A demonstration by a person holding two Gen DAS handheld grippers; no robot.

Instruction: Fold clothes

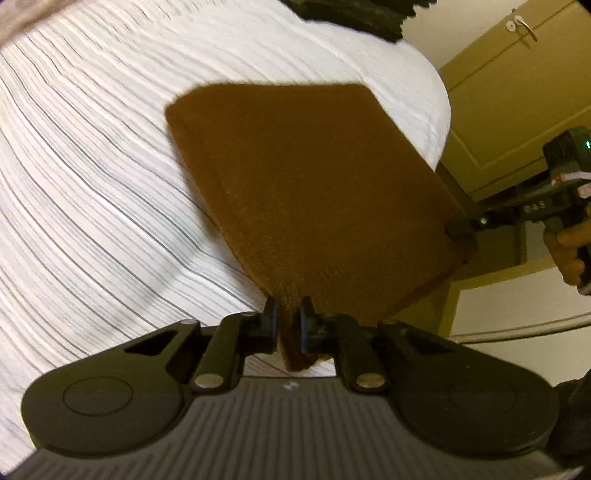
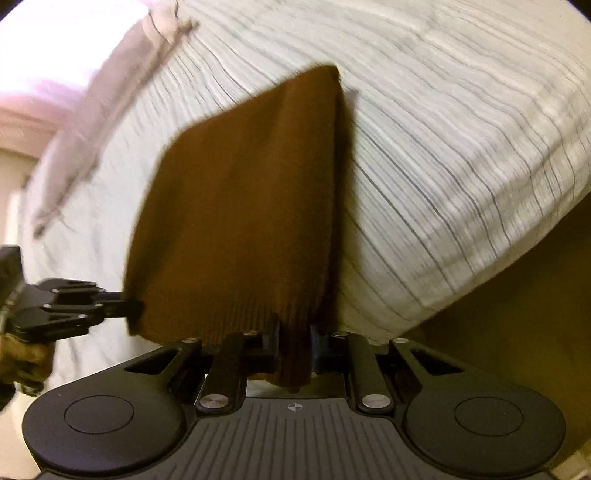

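A brown knitted garment is stretched flat over a bed with a white, thinly striped cover. My left gripper is shut on its near corner, cloth bunched between the pads. At the garment's right corner the right gripper pinches the same hem, held by a hand. In the right wrist view the brown garment hangs as a folded panel; my right gripper is shut on its ribbed hem, and the left gripper grips the left corner.
A dark folded item lies at the far end of the bed. A pale pinkish cloth lies on the cover at upper left. Yellowish cupboard doors with a handle stand to the right beyond the bed's edge.
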